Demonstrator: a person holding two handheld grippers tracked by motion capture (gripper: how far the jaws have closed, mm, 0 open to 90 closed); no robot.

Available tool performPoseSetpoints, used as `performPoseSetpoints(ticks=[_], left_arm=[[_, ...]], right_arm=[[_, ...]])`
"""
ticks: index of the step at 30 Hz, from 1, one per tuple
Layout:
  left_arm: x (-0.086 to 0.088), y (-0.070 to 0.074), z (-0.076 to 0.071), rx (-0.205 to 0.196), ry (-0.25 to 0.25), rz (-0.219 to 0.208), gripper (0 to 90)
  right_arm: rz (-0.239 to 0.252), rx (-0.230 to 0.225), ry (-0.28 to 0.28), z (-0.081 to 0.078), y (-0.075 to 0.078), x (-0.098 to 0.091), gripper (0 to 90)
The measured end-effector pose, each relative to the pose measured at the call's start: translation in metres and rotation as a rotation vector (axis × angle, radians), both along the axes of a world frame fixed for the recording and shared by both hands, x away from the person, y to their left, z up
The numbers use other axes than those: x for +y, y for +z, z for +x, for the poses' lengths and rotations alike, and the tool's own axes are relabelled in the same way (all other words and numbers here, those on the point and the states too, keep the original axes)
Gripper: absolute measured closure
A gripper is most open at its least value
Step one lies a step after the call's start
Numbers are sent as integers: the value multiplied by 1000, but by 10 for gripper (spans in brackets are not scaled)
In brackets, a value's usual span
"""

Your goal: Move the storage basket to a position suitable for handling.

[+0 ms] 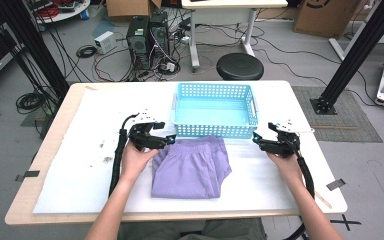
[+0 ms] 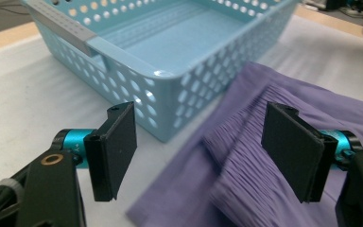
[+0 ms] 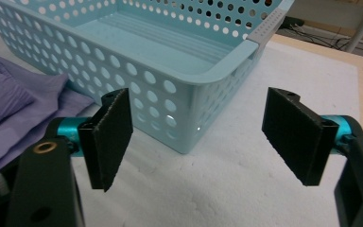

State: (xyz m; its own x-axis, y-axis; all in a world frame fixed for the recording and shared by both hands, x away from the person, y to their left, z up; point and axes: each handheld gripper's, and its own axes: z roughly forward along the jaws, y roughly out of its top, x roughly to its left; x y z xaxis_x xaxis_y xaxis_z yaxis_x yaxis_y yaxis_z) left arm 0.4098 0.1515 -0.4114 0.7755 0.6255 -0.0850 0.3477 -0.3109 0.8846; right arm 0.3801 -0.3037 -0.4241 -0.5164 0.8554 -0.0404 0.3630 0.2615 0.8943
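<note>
Two grippers over a white-covered table (image 1: pixel 70 165) — left gripper (image 1: pixel 166 140) at the near-left corner of a light-blue perforated basket (image 1: pixel 215 131), right gripper (image 1: pixel 258 141) at its near-right corner, both with jaws spread wide and holding nothing. One folded purple garment (image 1: pixel 190 167) lies flat just in front of the basket, touching its near wall — its pleated waistband sits beneath the left jaws.

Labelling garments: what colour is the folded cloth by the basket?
Purple cloth, plain; clearest in the high view.
</note>
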Motion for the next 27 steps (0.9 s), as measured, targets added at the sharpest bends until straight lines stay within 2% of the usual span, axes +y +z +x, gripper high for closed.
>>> performPoseSetpoints(ticks=[2, 4, 6, 10, 14, 16, 19, 22, 25, 27], left_arm=[[-3, -6, 6, 3, 17, 19, 274], [-5, -10, 14, 33, 12, 33, 274], [-7, -10, 18, 40, 13, 48, 274], [-11, -11, 28, 56, 3, 38, 274], [-14, -12, 32, 46, 2, 25, 275], [-22, -14, 39, 80, -4, 48, 275], [-30, -14, 44, 89, -16, 70, 275], [-35, -15, 46, 73, 7, 84, 270], [-36, -14, 46, 73, 11, 83, 274], [-35, -13, 44, 72, 12, 97, 290]], right_arm=[[-9, 7, -1, 4, -2, 0, 274], [-11, 18, -2, 9, -3, 0, 273], [-11, 32, 1, 12, -3, 0, 273], [-26, 49, 15, 20, -5, 4, 273], [-37, 68, 28, 26, -5, 7, 277], [-39, 80, 42, 30, -5, 8, 306], [-33, 85, 65, 32, -5, 11, 353], [-44, 73, 90, 32, -3, 13, 433], [-45, 70, 91, 32, -3, 14, 447], [-33, 71, 89, 33, -2, 14, 450]])
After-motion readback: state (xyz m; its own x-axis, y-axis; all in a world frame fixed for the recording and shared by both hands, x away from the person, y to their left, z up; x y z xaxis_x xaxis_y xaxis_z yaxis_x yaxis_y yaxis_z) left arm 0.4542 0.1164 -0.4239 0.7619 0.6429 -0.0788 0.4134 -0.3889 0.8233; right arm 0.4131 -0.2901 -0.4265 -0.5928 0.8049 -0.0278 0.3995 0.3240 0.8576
